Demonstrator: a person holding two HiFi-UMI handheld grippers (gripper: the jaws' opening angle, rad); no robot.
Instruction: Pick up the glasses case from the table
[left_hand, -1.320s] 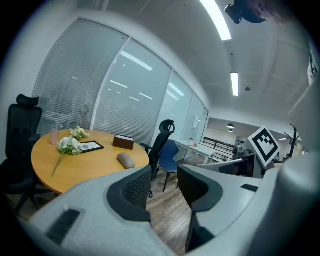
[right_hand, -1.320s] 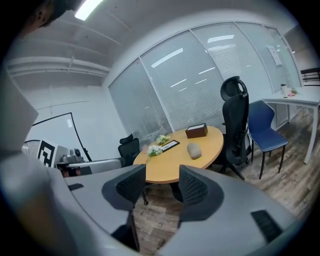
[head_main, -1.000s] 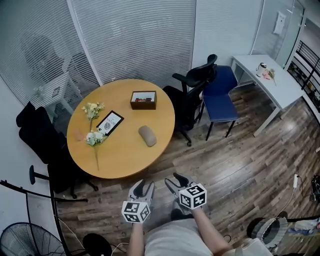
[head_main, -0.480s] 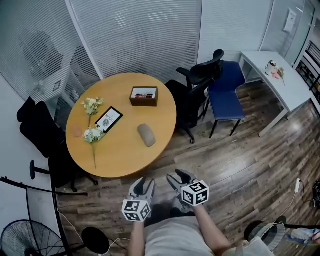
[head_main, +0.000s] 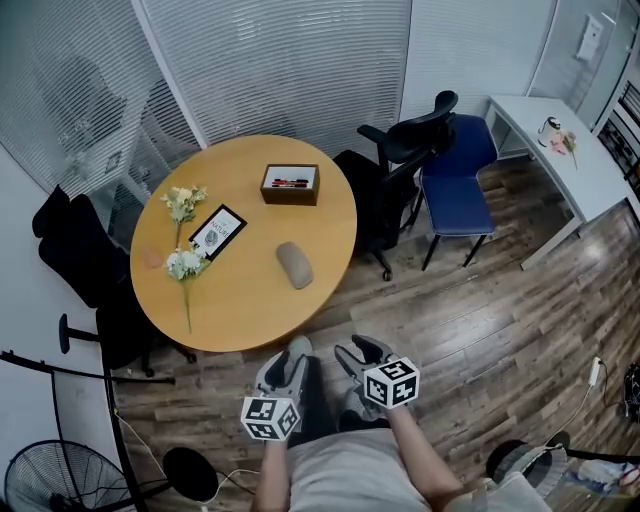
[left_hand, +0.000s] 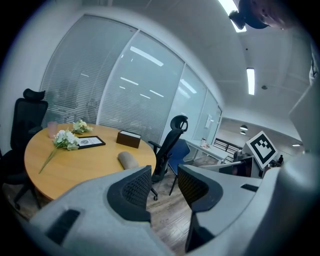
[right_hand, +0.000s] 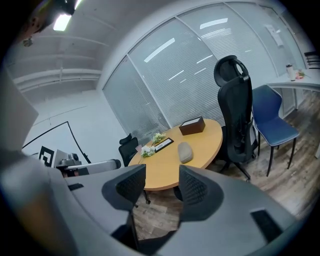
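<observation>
Grey glasses case (head_main: 294, 265) lies flat on the round wooden worktop (head_main: 250, 305), right of centre, w/ nothing touching it. Behind it stands a brown box (head_main: 290, 184). To its left is a framed card (head_main: 218, 232) w/ white flowers (head_main: 184, 266) just beside. Left gripper (left_hand: 164, 174) & right gripper (right_hand: 162, 172) hover side by side over the wood floor (head_main: 450, 320), well apart from the worktop. Fingers of both stand apart, nothing btw them.

surface: round wooden table (head_main: 240, 305) is carrying five items | right of middle: grey glasses case (head_main: 294, 265) is lying flat | far edge: brown box (head_main: 290, 184) is sitting | left: black-framed card (head_main: 218, 231) is lying between two white flower sprigs (head_main: 185, 264)
</observation>
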